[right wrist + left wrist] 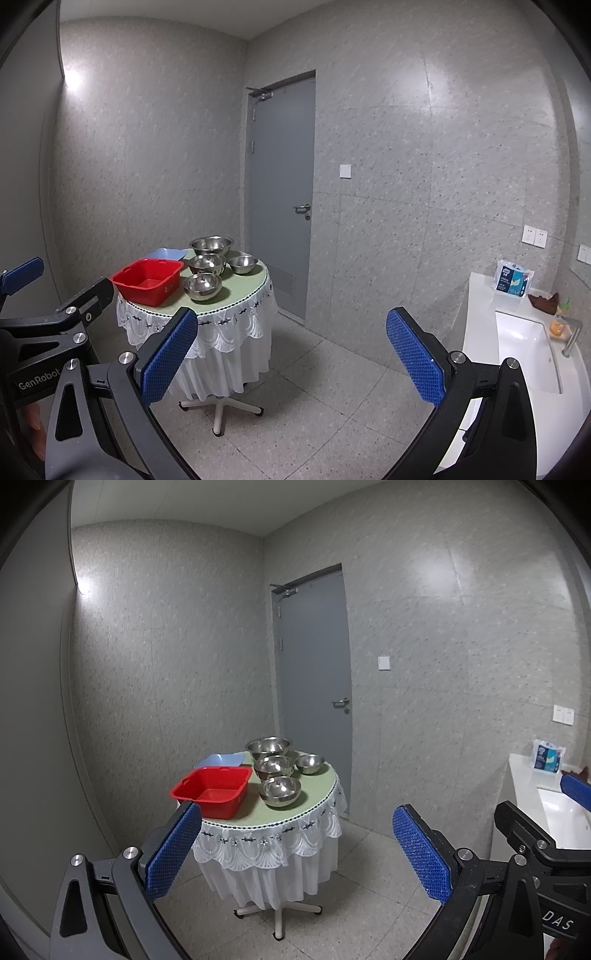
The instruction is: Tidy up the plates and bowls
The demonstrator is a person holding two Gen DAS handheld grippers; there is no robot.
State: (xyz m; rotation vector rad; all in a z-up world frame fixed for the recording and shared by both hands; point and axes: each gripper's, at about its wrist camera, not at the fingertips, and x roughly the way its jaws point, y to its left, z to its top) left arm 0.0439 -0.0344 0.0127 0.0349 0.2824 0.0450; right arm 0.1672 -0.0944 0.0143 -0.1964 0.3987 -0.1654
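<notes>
Both the left hand-held gripper (297, 849) and the right hand-held gripper (291, 354) hang released, well short of the round bench (317, 797). On it, four steel bowls (279, 791) sit right of the red tub (212, 788); a blue plate (220, 760) lies behind the tub. "GenRobot" marks the left unit's body.

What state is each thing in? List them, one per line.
Left hand-held gripper: open, holding nothing.
Right hand-held gripper: open, holding nothing.
Red tub: upright, empty, on the table.
Four steel bowls: upright, apart, not stacked.
Blue plate: flat behind the tub.
Door: shut.
Sink: no water running.
</notes>
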